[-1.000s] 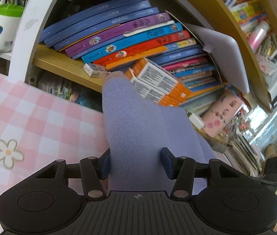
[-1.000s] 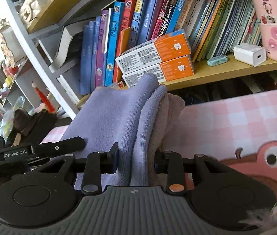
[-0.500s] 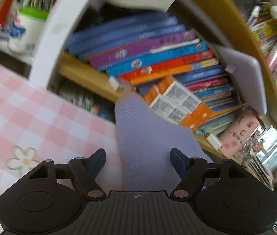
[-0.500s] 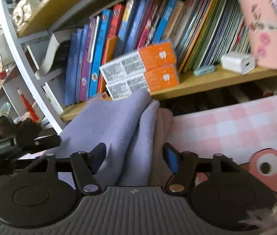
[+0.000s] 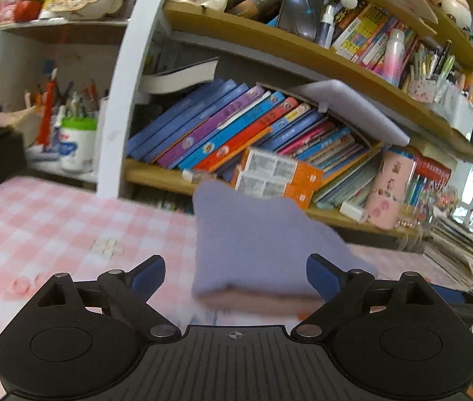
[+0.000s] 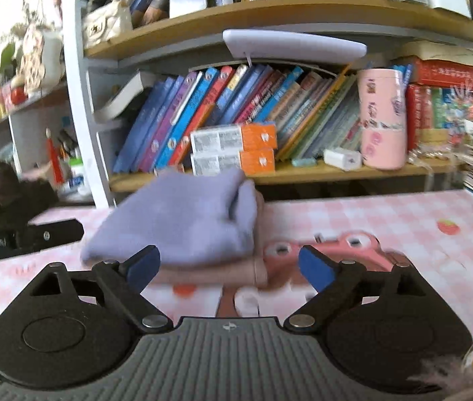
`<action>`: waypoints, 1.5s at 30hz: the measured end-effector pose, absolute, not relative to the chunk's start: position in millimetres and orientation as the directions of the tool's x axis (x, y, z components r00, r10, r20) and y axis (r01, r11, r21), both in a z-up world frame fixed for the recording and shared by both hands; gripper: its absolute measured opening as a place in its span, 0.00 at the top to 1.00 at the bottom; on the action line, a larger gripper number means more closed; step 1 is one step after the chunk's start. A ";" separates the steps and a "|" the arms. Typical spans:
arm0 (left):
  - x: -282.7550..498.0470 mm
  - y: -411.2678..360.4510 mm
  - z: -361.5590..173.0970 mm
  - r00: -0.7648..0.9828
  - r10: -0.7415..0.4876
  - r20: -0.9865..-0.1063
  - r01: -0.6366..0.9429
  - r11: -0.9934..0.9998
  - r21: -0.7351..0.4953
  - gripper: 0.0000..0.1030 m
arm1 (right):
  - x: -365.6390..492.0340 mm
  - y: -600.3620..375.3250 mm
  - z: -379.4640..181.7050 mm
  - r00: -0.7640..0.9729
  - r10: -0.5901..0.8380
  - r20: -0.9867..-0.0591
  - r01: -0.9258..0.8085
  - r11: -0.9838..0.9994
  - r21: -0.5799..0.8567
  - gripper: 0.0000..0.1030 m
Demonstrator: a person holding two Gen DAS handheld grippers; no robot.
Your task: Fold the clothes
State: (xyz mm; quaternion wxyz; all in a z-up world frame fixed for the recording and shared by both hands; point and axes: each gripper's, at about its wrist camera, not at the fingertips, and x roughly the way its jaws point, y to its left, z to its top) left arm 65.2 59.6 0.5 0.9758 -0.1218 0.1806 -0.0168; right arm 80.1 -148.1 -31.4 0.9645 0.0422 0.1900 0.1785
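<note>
A folded lavender garment (image 5: 263,244) lies on the pink checked tablecloth (image 5: 52,220), stacked on a folded pink garment (image 5: 253,302). My left gripper (image 5: 234,275) is open and empty, drawn back from the stack's near edge. In the right wrist view the lavender garment (image 6: 183,220) rests on the pink one (image 6: 209,272). My right gripper (image 6: 228,264) is open and empty, just in front of the stack. The left gripper's body (image 6: 35,234) shows at that view's left edge.
A bookshelf (image 6: 269,170) full of books stands right behind the stack, with two orange boxes (image 6: 233,153) and a pink tube (image 6: 383,120). A cartoon frog print (image 6: 323,250) marks the cloth. Magazines (image 5: 457,244) pile up at the right.
Both grippers opened, let go of the lavender garment and pulled back. The garment now lies flat on the pink one.
</note>
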 end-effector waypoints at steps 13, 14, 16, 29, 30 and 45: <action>20.6 38.0 -6.0 0.929 0.045 -0.368 -0.059 0.998 -0.026 0.03 | 23.6 -153.2 -36.2 0.904 0.244 -0.351 -0.261 0.965 0.001 0.03; 19.8 37.2 -5.8 0.929 0.049 -0.366 -0.060 0.998 -0.019 0.03 | 22.9 -153.2 -36.0 0.906 0.238 -0.351 -0.256 0.967 -0.005 0.02; 19.6 35.3 -6.1 0.928 0.054 -0.368 -0.061 0.998 -0.006 0.01 | 23.6 -153.0 -36.4 0.903 0.239 -0.357 -0.258 0.966 -0.006 0.02; 29.3 34.5 -10.1 0.897 0.083 -0.433 -0.087 0.996 0.011 0.00 | 33.2 -153.4 -39.7 0.882 0.222 -0.416 -0.243 0.970 0.003 0.00; 29.1 34.9 -10.9 0.898 0.083 -0.432 -0.086 0.996 0.012 0.00 | 33.2 -152.9 -39.7 0.882 0.222 -0.416 -0.243 0.970 0.001 0.00; 29.6 33.6 -10.8 0.898 0.089 -0.432 -0.086 0.996 0.025 0.00 | 34.4 -151.1 -38.7 0.877 0.226 -0.424 -0.254 0.967 -0.010 0.00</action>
